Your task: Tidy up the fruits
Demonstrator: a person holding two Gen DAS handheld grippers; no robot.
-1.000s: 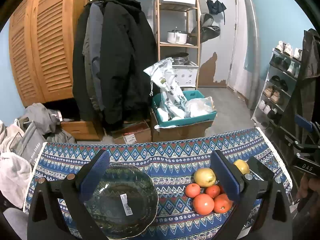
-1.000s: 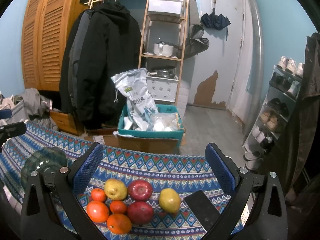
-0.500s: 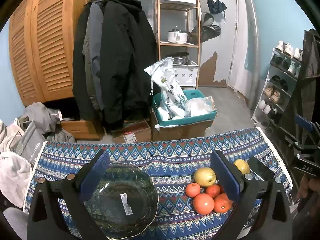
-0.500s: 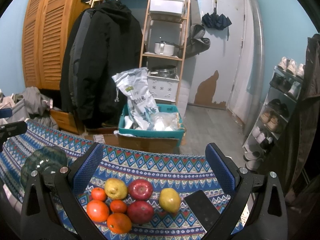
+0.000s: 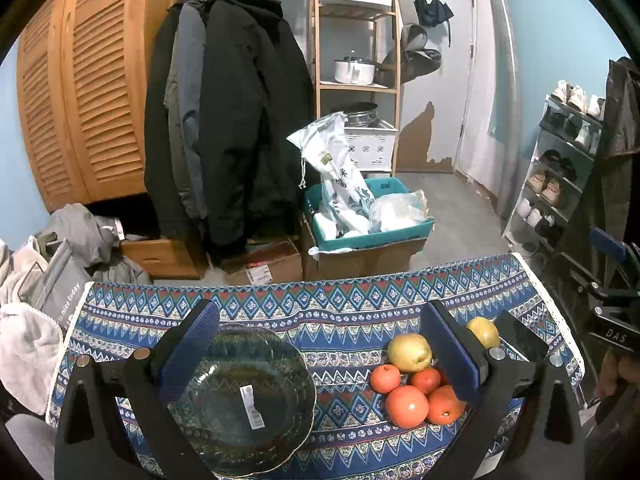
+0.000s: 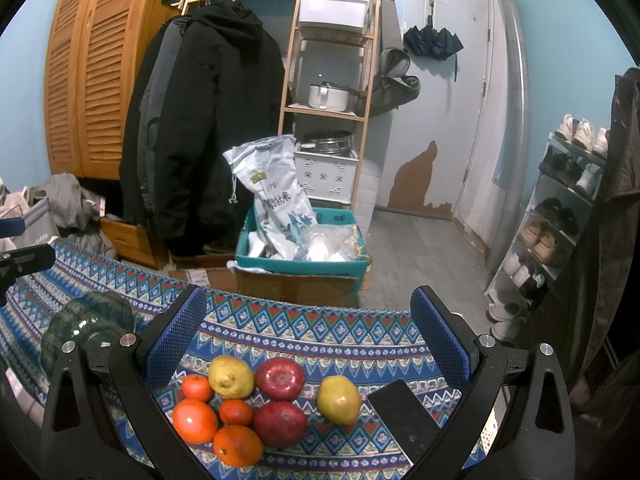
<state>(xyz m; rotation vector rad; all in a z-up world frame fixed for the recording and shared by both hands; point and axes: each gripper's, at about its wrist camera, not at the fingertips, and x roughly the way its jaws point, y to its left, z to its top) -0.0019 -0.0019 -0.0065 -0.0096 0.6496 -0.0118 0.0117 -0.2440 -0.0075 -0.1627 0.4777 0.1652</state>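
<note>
Fruits clustered near cloth front edge; right claw spread wide above.

Two fisheye views, evenly lit by cool indoor light from overhead, colours tinted bluish; shadows are soft and faint; straight lines bow strongly toward black, vignetted corners; focus is sharp centrally, softer at the rims; a glass plate catches mild glare

Both wrist views face forward, sharing the fruit pile.
</note>
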